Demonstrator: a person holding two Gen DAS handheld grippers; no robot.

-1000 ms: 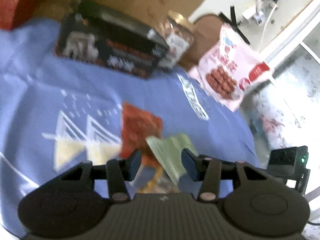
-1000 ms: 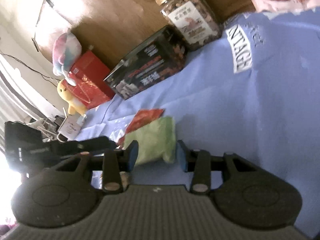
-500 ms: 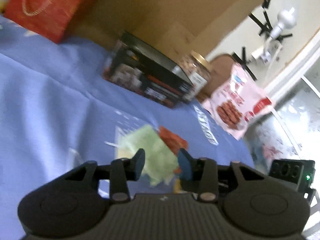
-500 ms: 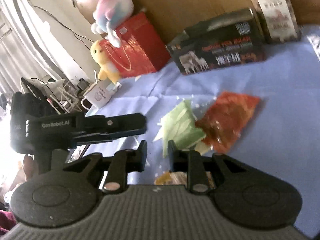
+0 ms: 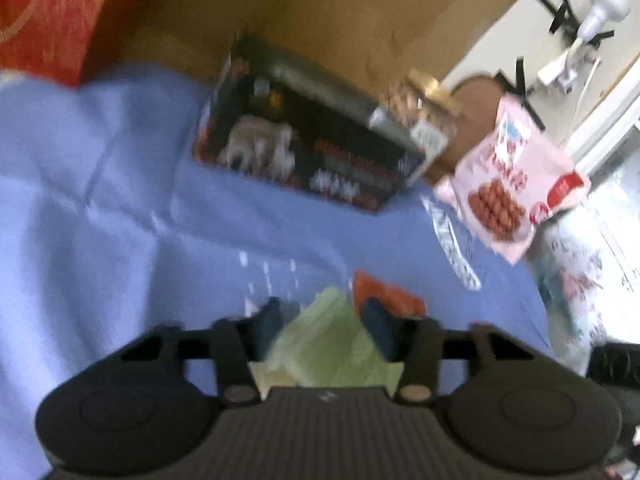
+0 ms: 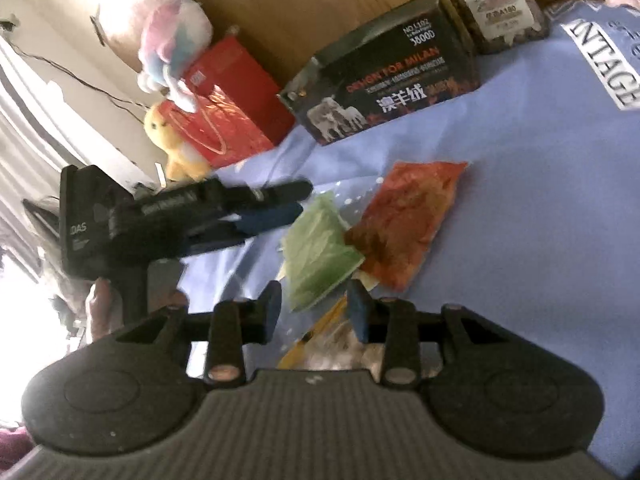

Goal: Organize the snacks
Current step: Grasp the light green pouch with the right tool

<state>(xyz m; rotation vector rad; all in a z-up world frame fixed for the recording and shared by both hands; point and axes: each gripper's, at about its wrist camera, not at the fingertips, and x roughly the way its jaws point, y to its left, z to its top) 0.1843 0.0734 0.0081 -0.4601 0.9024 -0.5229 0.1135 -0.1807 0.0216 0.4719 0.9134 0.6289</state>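
The left claw (image 5: 324, 322) has slid over the green pack (image 5: 332, 344) and is closing, not yet pinching it. The right claw (image 6: 314, 304) is opening, holding nothing. Both packs lie on the blue cloth (image 6: 520, 160), the red pack (image 6: 408, 224) touching the green one, ready for sorting.

Both grippers tilted downward, jaws partly apart

The left gripper (image 5: 324, 322) is closing its jaws, while the right gripper (image 6: 315, 307) is opening its own. In the right wrist view, a hand (image 6: 100, 304) grips the left gripper's handle from below, the fingers (image 6: 98, 294) wrapped around it.
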